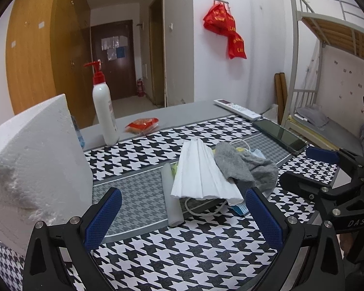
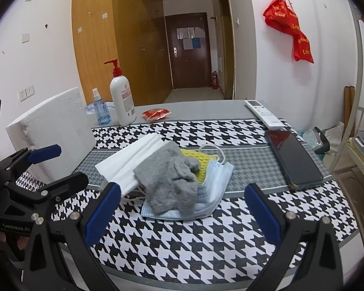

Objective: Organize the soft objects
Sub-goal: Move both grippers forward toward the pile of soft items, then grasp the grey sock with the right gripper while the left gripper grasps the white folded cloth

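Observation:
A pile of soft things lies mid-table: a grey sock on top, a white folded cloth, a yellow foam net and blue face masks underneath. My left gripper is open and empty, just in front of the pile. My right gripper is open and empty, also just in front of the pile. Each gripper shows in the other's view, the right one at the pile's right and the left one at its left.
A white foam block stands at the left. A pump bottle, a blue spray bottle and a red packet stand behind. A remote and a phone lie at the right.

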Tool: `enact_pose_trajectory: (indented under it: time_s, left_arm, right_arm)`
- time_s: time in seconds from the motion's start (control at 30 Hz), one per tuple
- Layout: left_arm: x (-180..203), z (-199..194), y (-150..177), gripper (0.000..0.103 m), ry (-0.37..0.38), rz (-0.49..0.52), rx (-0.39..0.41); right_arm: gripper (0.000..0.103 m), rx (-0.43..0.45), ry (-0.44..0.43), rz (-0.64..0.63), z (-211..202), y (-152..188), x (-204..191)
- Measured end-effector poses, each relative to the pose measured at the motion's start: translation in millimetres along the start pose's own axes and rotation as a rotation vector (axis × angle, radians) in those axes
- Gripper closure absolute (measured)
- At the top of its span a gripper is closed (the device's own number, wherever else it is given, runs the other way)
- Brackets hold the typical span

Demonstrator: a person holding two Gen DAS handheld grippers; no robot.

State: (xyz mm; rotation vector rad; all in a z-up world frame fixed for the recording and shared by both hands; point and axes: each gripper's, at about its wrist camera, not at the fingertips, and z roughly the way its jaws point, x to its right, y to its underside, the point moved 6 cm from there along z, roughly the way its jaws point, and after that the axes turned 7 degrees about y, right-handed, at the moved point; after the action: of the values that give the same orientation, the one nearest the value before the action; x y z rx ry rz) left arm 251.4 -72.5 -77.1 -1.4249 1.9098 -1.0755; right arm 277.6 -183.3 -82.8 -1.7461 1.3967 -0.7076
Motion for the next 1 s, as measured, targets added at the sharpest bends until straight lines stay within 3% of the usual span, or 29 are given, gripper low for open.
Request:
enact_pose_trajectory:
  time_s: [0.2, 0.57, 1.0]
  left_arm:
    - [0.6, 8.6, -4.6, 0.001, 0.03, 0.022, -0.006]
    - [-7.9, 26.4, 0.7, 0.001, 0.036, 0.008, -0.051]
    - [-11.9, 33.9, -2.6, 0.001, 0.03, 0.007, -0.059]
  right_arm:
    - [0.002, -0.011, -0.037, 0.005, 5.8, 0.4, 1.5]
    - [0.029, -0.083, -0.083, -0.047, 33.6, 4.8, -9.9]
    - [0.042, -0.106, -0.085, -0.098, 42.8, 1.5, -14.8]
